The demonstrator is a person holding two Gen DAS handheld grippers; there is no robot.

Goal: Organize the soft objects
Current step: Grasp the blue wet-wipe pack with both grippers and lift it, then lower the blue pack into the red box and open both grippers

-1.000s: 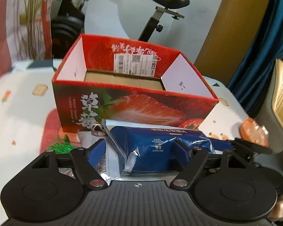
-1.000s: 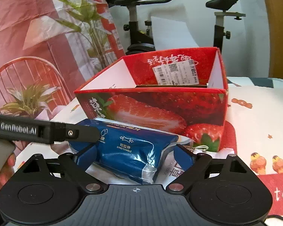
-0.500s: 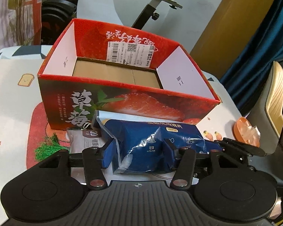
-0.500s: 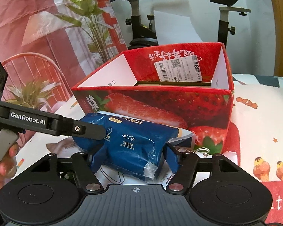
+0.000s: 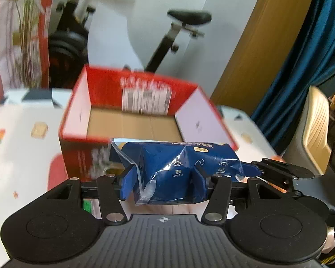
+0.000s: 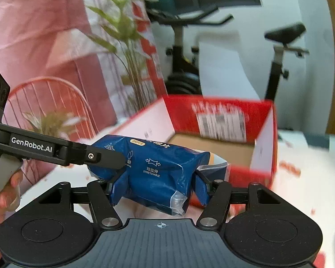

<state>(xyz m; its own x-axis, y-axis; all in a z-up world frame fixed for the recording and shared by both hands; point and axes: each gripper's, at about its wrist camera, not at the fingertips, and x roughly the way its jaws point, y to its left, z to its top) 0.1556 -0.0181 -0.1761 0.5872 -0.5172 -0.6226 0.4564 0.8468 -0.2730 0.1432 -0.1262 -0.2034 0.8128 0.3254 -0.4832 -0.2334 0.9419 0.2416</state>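
pack: we've got the blue soft pack (image 5: 178, 172) off the table, lower middle of both views, just in front of the red strawberry box (image 5: 131, 102).
left gripper (image 5: 165, 178): clamped on one end of the pack, pads denting the plastic.
right gripper (image 6: 158, 178): jaws closing a touch more, pads already squeezing the other end of the pack.
box: open top, cardboard floor looks bare as far as we can see.
progress: pickup done we'd say, the carry over the rim and drop inside is left.
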